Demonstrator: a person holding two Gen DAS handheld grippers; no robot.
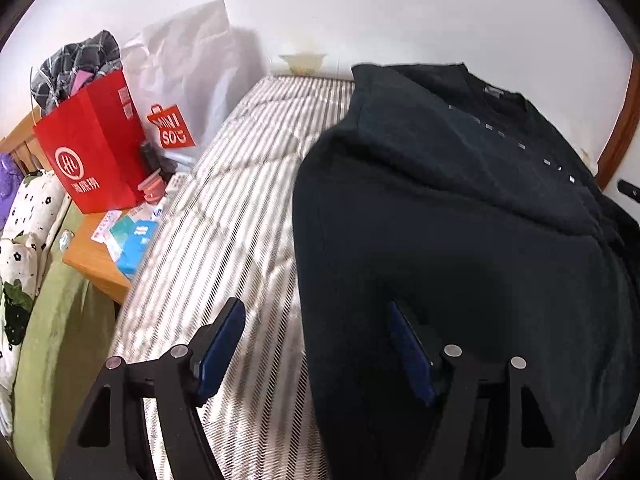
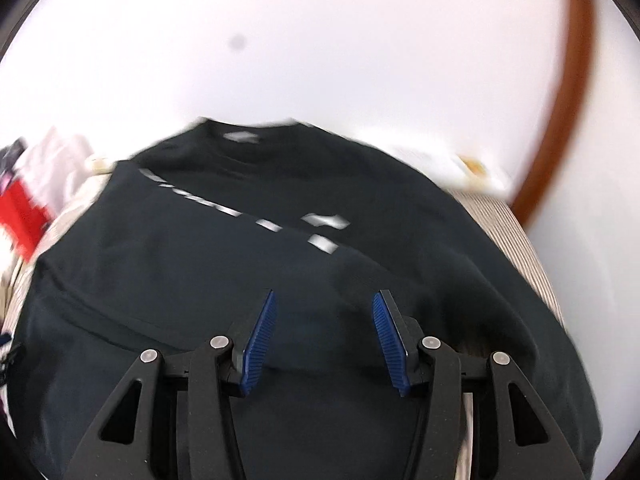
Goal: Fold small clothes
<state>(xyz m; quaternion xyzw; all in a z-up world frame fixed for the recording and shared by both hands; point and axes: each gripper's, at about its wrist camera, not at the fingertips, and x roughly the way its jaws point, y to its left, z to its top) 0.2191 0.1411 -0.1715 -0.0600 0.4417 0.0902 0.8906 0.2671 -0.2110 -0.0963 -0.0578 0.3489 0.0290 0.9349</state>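
Note:
A black shirt (image 1: pixel 460 208) with small white print lies on the striped bed (image 1: pixel 240 208), partly folded with a flap laid diagonally across its front. My left gripper (image 1: pixel 316 308) is open and empty above the shirt's left edge, one finger over the bedding and one over the cloth. In the right wrist view, which is blurred by motion, the same shirt (image 2: pixel 224 264) fills the middle. My right gripper (image 2: pixel 324 298) is open and empty, just above the shirt's lower part.
A wooden bedside table (image 1: pixel 92 256) at the left holds a red paper bag (image 1: pixel 92 152), a white Miniso bag (image 1: pixel 188 76) and small boxes. Green and floral bedding (image 1: pixel 48 292) lies beside it. A white wall and a brown door frame (image 2: pixel 560 112) stand behind.

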